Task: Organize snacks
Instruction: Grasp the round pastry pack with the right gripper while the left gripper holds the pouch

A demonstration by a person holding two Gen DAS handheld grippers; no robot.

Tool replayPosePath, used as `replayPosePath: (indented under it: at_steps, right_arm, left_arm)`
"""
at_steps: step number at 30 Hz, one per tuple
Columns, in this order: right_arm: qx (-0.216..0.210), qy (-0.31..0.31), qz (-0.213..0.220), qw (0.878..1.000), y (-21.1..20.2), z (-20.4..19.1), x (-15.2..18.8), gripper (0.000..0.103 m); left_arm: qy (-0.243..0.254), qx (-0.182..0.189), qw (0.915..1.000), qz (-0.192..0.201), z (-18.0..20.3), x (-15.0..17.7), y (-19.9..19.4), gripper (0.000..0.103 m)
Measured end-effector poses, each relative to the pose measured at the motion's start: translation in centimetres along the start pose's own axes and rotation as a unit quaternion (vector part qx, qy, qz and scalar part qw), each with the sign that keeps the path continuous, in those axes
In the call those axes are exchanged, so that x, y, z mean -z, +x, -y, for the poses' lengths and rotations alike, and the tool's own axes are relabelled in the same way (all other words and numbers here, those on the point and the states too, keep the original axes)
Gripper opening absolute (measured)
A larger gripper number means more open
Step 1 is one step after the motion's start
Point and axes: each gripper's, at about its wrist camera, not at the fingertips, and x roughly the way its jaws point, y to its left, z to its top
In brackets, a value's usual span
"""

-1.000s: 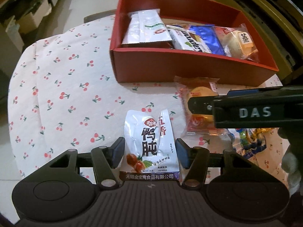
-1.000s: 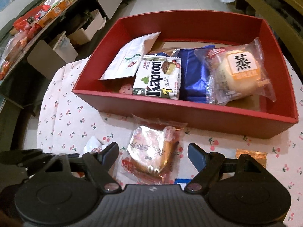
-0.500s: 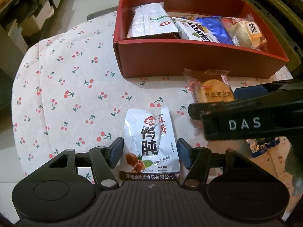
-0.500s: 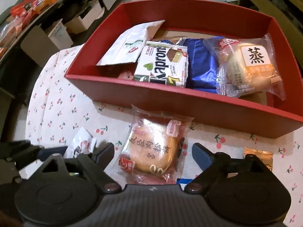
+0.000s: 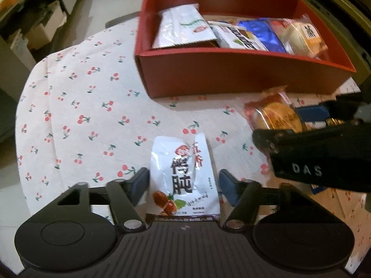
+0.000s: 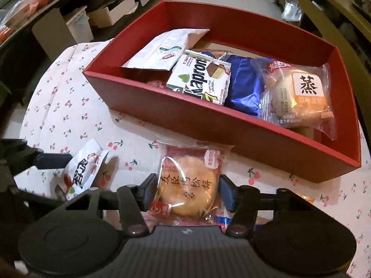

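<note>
Left gripper (image 5: 184,184): fingers have just been closing and now sit on both edges of one white pouch (image 5: 183,176), which lies on the cherry-print worktop (image 5: 76,106). Right gripper (image 6: 185,192): fingers also just closed in, pads pressed against the sides of one round pastry pack (image 6: 189,186), flat on the worktop. Ahead of both finger pairs, one red box (image 6: 255,136), holding four visible snacks left to right: one white packet (image 6: 162,48), one Kapron wafer (image 6: 201,78), one blue wrapper (image 6: 243,88), one steamed-cake pack (image 6: 299,95). Right of the right fingers, a small orange packet (image 6: 307,199), mostly hidden.
</note>
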Motion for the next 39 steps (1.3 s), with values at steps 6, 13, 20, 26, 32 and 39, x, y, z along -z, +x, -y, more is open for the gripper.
replayPosePath:
  at_steps: [6,13,20,26,32,39]
  right_arm:
    - [0.003,-0.002,0.01,1.0,-0.7,0.3,0.2,0.069]
    - [-0.004,0.0,0.032,0.999,-2.5,0.5,0.3,0.069]
    - [-0.009,0.004,0.045,0.999,-3.5,0.6,0.2,0.069]
    - [-0.019,0.014,0.057,0.998,-4.6,1.2,0.1,0.069]
    - [-0.017,0.013,0.061,0.998,-4.9,1.2,0.2,0.069]
    - [-0.019,0.019,0.083,0.996,-6.4,1.8,0.2,0.069]
  left_arm:
    - [-0.008,0.003,1.0,0.002,-0.5,-0.1,-0.2,0.063]
    - [-0.02,0.009,0.9995,0.02,-1.2,-0.3,-0.8,0.063]
    - [-0.033,0.011,0.9987,0.038,-1.2,-0.8,-1.7,0.063]
    - [-0.038,0.013,0.9981,0.047,-1.3,-1.2,-2.3,0.063]
    - [-0.042,0.015,0.9976,0.053,-1.6,-1.5,-2.6,0.063]
    - [-0.043,0.022,0.9969,0.062,-1.4,-1.8,-3.1,0.063]
